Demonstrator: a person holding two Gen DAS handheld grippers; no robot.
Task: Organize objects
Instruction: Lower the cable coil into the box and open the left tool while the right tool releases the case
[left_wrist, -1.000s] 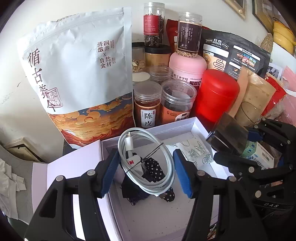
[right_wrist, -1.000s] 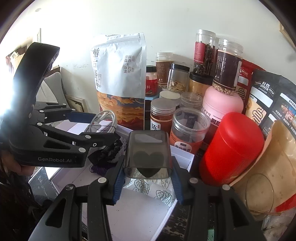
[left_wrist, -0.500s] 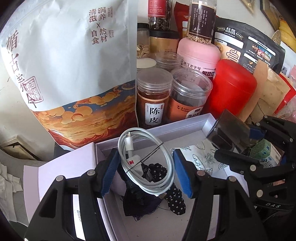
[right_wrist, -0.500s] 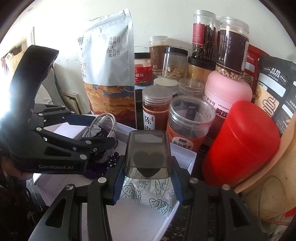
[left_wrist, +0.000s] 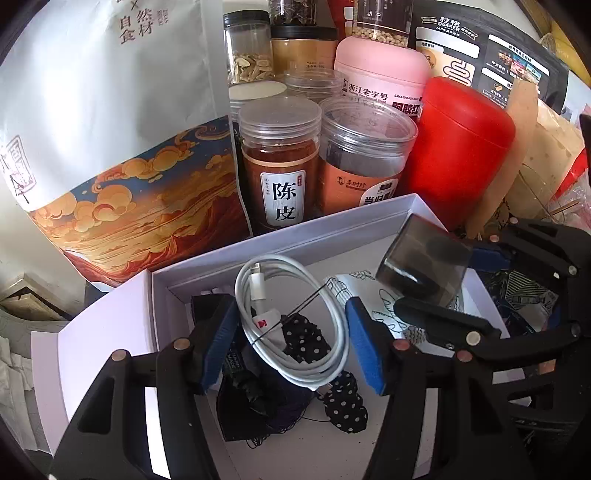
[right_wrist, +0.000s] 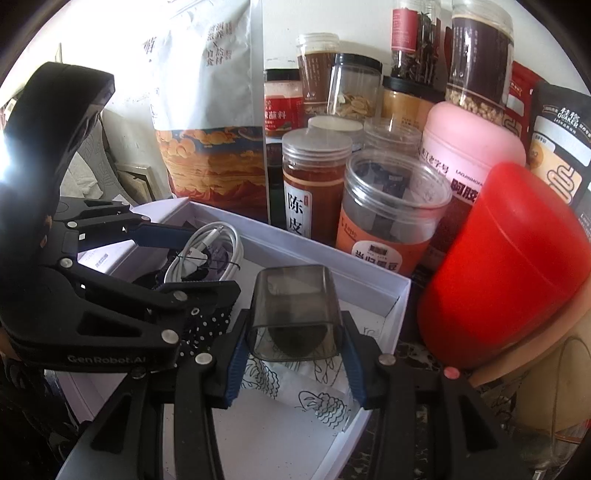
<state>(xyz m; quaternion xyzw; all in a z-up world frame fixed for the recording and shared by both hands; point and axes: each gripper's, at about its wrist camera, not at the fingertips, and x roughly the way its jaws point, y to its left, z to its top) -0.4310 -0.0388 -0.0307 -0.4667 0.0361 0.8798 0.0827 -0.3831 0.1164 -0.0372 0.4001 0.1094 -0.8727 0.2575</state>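
Both carried things are over the white box (left_wrist: 325, 225) but neither has been let go, so the task reads as roughly mid-way. The left gripper (left_wrist: 291, 336) is clamped on a coiled white cable (left_wrist: 295, 325), its blue pads pressing the loop from either side, and holds it over the box's left end, near the left wall. Below the coil, on the box floor, lie a black polka-dot cloth (left_wrist: 345, 402) and a dark tangle of thread or fabric (left_wrist: 258, 398) (what exactly that tangle is I cannot tell). The right gripper (right_wrist: 293, 354) is closed on a smoky translucent case (right_wrist: 293, 314) with a dark heart shape inside, and holds it over the right half of the box, above a white sheet printed with line drawings (right_wrist: 314, 391) that lies against the right wall. So some contents already rest in the box, and two more items are poised above it. What seems left: setting the cable down on the left side, setting the case down on the right side, and opening both grips. Behind the box's far wall stand jars (left_wrist: 279, 162), a red canister (left_wrist: 458, 162) and a large white pouch (left_wrist: 110, 122), crowded together; whether those belong to the job the pictures do not show.
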